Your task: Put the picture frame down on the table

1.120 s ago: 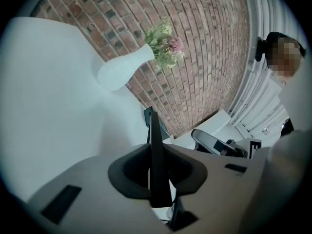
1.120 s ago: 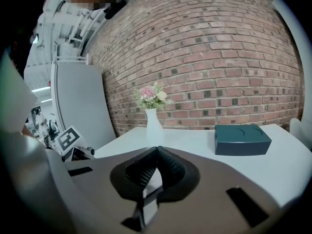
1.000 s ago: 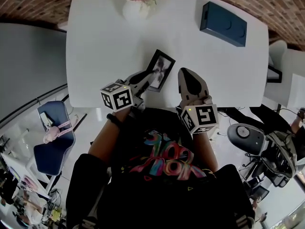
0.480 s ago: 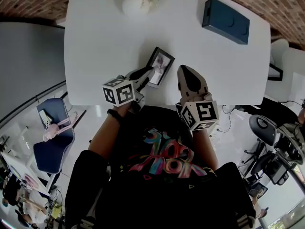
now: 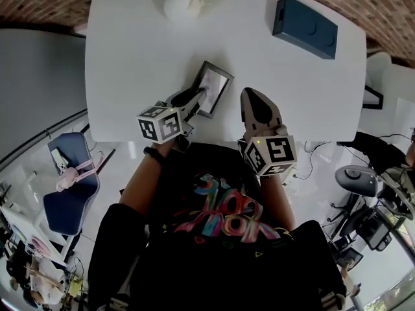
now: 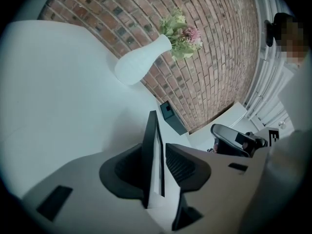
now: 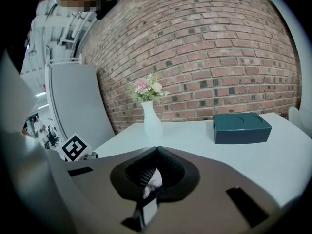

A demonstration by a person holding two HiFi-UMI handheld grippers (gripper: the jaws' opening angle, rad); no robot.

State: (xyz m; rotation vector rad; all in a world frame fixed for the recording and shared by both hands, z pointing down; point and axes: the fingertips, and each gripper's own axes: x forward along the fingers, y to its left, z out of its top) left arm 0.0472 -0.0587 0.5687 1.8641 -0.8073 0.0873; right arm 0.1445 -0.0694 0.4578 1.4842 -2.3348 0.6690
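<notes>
The black picture frame point(image 5: 214, 85) is clamped at its near end in my left gripper point(image 5: 200, 96), over the near part of the white table point(image 5: 130, 57). It is tilted, and its glass shows pale glare. The left gripper view has the frame point(image 6: 152, 145) edge-on and upright between the jaws of the left gripper point(image 6: 159, 156), which is shut on it. My right gripper point(image 5: 249, 94) hovers just right of the frame, over the table's near edge. In its own view the right gripper point(image 7: 156, 151) has its jaws closed tip to tip, holding nothing.
A white vase with pink flowers point(image 5: 181, 4) stands at the table's far edge. A dark blue box point(image 5: 305, 19) lies at the far right. A brick wall point(image 7: 204, 48) runs behind the table. A blue chair point(image 5: 68, 196) stands on the floor to the left.
The left gripper has carried the frame a little forward and left, and tipped it: the picture that showed before is now washed out by glare. The right gripper has barely moved.
</notes>
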